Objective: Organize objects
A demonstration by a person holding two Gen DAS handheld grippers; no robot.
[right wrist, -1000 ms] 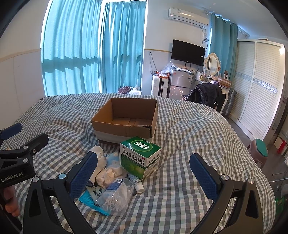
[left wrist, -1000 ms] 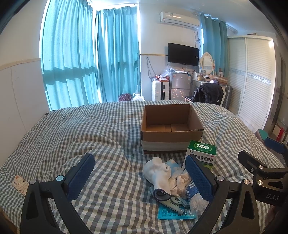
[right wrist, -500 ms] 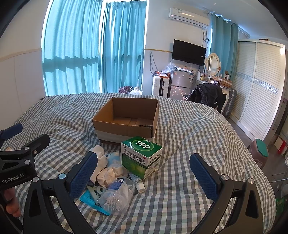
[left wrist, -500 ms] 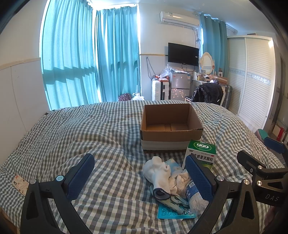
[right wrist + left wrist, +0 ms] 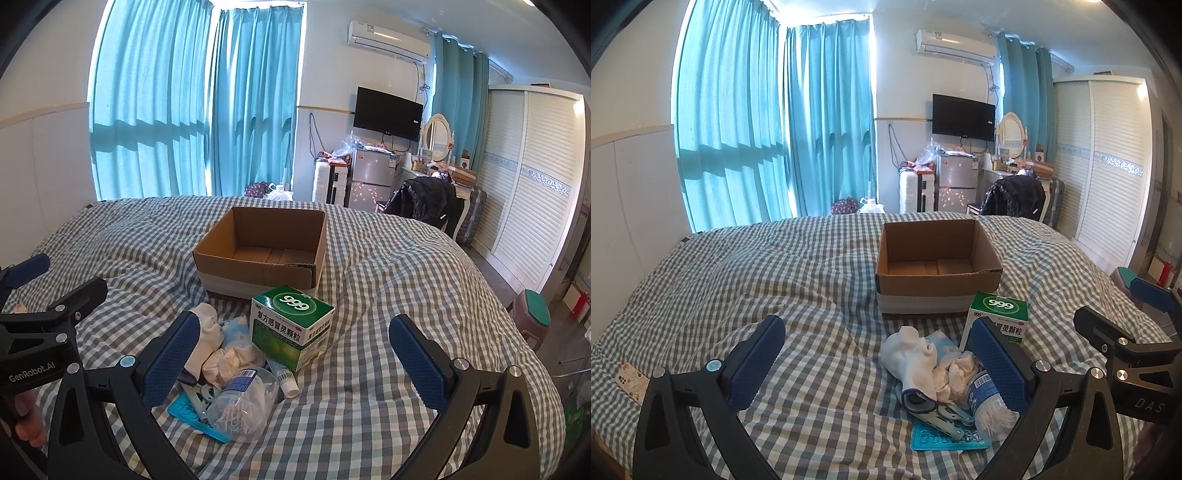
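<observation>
Since nothing has shifted over the last second, I judge the sorting not yet begun. My left gripper and right gripper both hover spread wide, holding nothing. The cardboard box sits empty on the checked bedspread. Just before it lies the pile: green medicine box, white sock, cotton-swab jar, small tube.
</observation>
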